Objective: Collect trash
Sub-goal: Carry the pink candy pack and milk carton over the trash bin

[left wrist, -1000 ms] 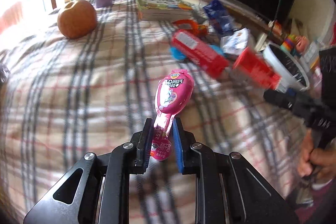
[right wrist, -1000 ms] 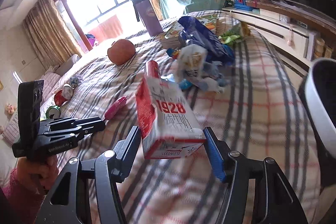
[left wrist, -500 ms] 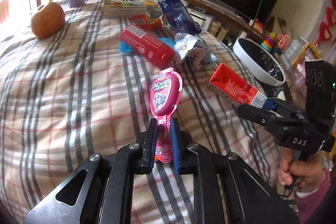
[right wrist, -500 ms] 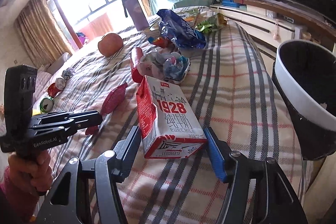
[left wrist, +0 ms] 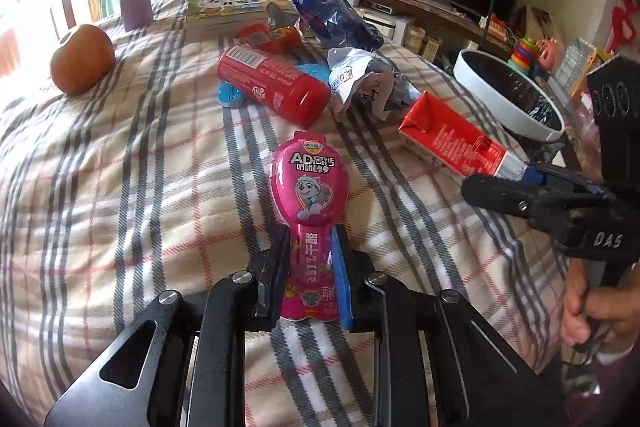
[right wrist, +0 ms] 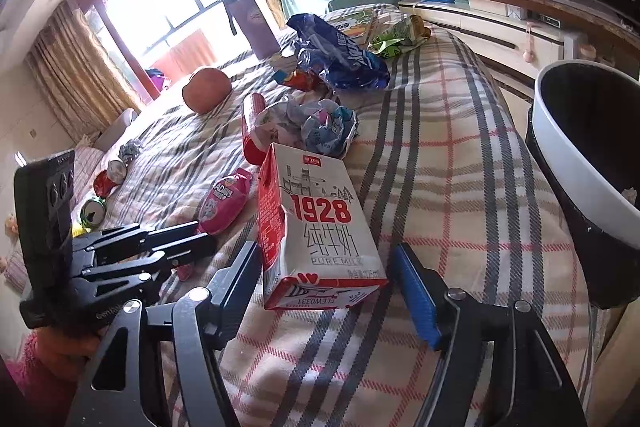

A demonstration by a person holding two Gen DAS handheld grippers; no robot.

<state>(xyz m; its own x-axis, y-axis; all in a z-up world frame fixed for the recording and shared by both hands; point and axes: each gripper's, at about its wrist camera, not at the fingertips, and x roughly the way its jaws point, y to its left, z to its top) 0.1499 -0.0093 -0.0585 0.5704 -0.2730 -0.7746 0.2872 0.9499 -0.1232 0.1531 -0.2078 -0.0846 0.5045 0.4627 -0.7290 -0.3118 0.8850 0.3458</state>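
Between the left gripper (left wrist: 308, 259) pads, a pink snack pouch (left wrist: 307, 195) is pinched by its stem, jaws just eased open a little; a 1928 milk carton (right wrist: 316, 223) sits in the half-spread right gripper (right wrist: 332, 279), grip unclear, over plaid bedding (right wrist: 440, 155). Beyond: red can (left wrist: 276, 83), crumpled wrappers (right wrist: 312, 123), bin (right wrist: 576, 155) at bed's edge
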